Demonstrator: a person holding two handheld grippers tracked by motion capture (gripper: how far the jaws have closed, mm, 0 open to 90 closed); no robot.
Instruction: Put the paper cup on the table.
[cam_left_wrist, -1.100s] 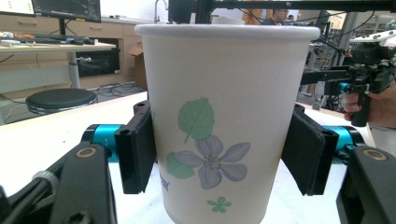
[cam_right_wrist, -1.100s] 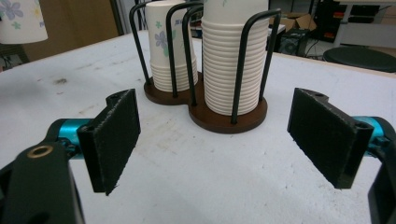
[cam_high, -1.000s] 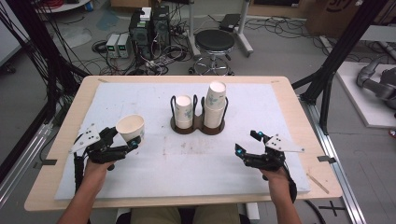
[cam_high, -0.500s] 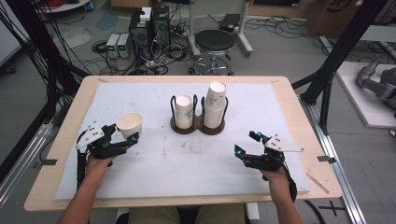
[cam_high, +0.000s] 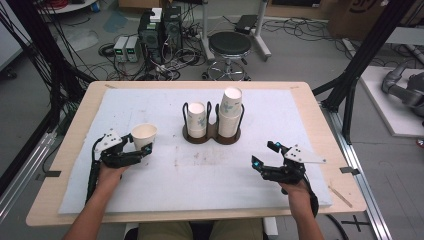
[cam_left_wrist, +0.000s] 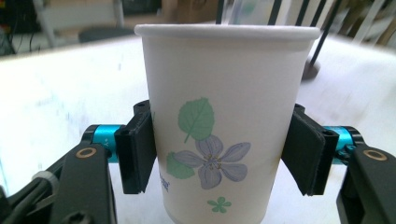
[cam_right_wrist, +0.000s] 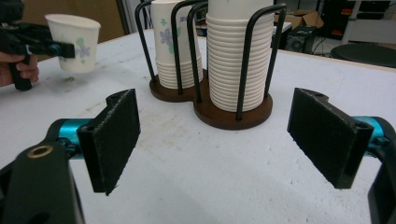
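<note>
A light, crushable paper cup (cam_left_wrist: 227, 126) was clamped mid-wall by the left gripper (cam_high: 142, 149), left of the cup holder (cam_high: 212, 132); the right gripper (cam_high: 263, 156) was held agape.

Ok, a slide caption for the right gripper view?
Open right gripper facing a two-slot holder of stacked paper cups.

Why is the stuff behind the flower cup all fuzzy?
In the left gripper view, the white flower-printed paper cup sits close and sharp, so the background blurs. In the right gripper view, the wire cup holder stays fairly clear.
</note>
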